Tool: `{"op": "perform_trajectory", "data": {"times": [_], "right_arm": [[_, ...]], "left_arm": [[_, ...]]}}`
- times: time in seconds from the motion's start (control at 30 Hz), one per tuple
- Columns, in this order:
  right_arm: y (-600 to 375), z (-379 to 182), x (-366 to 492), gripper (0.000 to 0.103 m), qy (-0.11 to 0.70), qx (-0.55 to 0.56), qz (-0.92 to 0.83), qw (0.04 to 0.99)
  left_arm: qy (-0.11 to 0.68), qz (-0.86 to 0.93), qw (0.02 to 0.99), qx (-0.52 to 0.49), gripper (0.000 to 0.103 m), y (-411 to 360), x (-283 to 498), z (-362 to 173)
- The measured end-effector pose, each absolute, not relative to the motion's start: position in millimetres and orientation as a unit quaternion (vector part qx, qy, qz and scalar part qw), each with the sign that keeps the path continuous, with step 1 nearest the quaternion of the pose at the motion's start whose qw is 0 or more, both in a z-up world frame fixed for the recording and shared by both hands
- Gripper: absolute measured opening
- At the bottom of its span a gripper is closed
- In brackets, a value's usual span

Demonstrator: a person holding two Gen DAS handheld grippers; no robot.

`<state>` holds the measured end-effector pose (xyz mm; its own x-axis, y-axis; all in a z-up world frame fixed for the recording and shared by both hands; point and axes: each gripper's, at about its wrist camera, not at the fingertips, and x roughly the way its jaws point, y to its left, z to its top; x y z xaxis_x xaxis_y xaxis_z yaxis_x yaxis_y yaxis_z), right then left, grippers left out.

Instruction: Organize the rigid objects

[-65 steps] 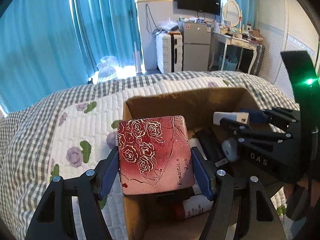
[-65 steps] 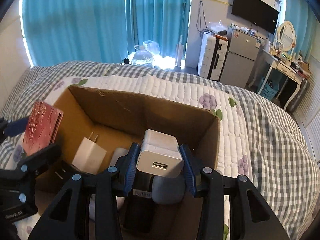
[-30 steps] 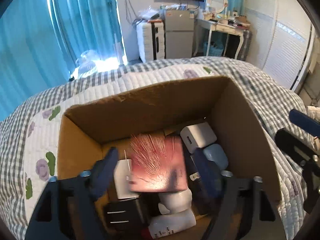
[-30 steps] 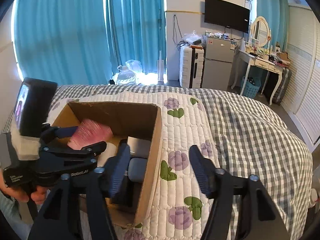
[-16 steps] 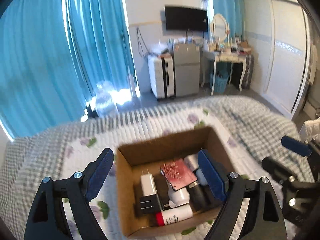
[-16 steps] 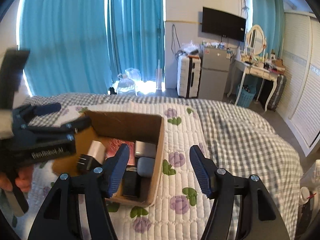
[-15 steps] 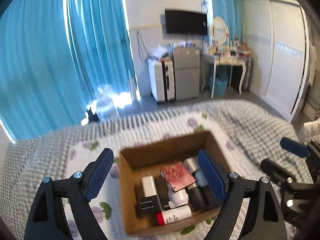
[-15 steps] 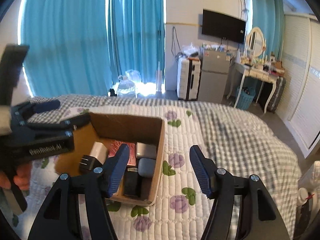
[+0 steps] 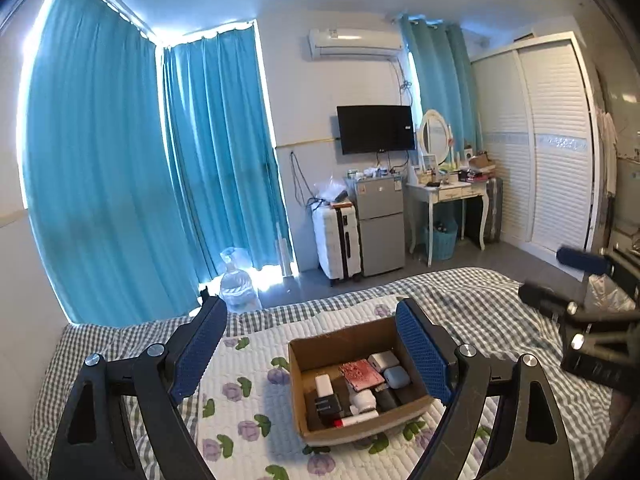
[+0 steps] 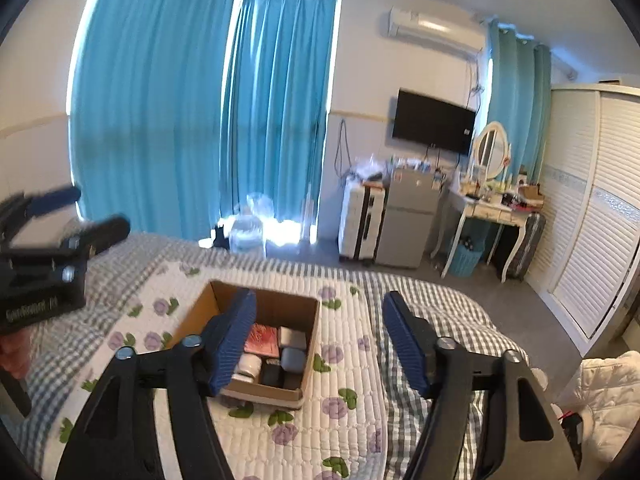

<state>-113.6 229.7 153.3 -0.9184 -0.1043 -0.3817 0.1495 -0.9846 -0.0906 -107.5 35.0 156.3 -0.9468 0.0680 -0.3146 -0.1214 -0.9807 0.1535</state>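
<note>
The cardboard box (image 9: 362, 430), packed with chargers and a red rose case (image 9: 361, 373), sits lower centre on the quilted bed (image 9: 248, 420). Left gripper (image 9: 312, 350) and right gripper (image 10: 316, 340) hang wide open, empty. Soft bedding could tip it if nudged.

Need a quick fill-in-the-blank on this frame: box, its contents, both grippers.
1. The cardboard box sits on a ____.
2. The red rose-patterned case lies ____ the box.
3. The left gripper is open and holds ____.
4. The right gripper's fingers have ____ pads.

Missing: bed; inside; nothing; blue
</note>
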Motion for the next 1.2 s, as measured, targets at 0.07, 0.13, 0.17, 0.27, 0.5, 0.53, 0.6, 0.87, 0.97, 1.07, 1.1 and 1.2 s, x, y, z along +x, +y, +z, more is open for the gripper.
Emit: {"op": "perform_trajectory", "data": {"times": [0.07, 0.13, 0.17, 0.27, 0.5, 0.53, 0.6, 0.87, 0.97, 1.07, 1.1, 1.2], "right_arm": [[229, 155, -98, 0.072, 0.052, 0.166, -0.982, 0.071], [226, 150, -88, 0.072, 0.050, 0.153, -0.984, 0.074], [226, 148, -86, 0.074, 0.047, 0.150, -0.985, 0.074], [229, 128, -88, 0.087, 0.019, 0.145, -0.987, 0.072], [223, 60, -112, 0.103, -0.004, 0.152, -0.983, 0.100], [221, 47, -114, 0.103, 0.000, 0.152, -0.984, 0.095], [219, 26, -113, 0.103, 0.006, 0.147, -0.985, 0.090], [214, -17, -118, 0.103, 0.032, 0.153, -0.984, 0.087], [215, -19, -118, 0.103, 0.025, 0.152, -0.984, 0.089], [212, -21, -118, 0.103, 0.031, 0.154, -0.984, 0.087], [211, -22, -118, 0.103, 0.034, 0.156, -0.983, 0.086], [209, -25, -120, 0.103, 0.036, 0.161, -0.982, 0.087]], "left_arm": [[0.096, 0.984, 0.047, -0.141, 0.089, 33, -96, 149], [0.100, 0.986, 0.037, -0.131, 0.094, 30, -87, 138], [0.097, 0.987, 0.037, -0.126, 0.096, 28, -84, 131], [0.068, 0.989, 0.038, -0.122, 0.103, 21, -82, 107], [0.057, 0.990, -0.005, -0.126, 0.103, 13, -85, 35], [0.047, 0.990, -0.004, -0.133, 0.103, 11, -84, 27], [0.020, 0.988, 0.003, -0.150, 0.103, 5, -89, 10], [0.007, 0.986, -0.011, -0.165, 0.103, -2, -93, -20], [0.003, 0.986, -0.014, -0.165, 0.103, -5, -93, -20], [0.003, 0.986, -0.016, -0.166, 0.103, -6, -93, -23], [0.005, 0.986, -0.015, -0.168, 0.103, -5, -93, -23], [0.010, 0.986, -0.014, -0.167, 0.103, -1, -92, -26]]}}
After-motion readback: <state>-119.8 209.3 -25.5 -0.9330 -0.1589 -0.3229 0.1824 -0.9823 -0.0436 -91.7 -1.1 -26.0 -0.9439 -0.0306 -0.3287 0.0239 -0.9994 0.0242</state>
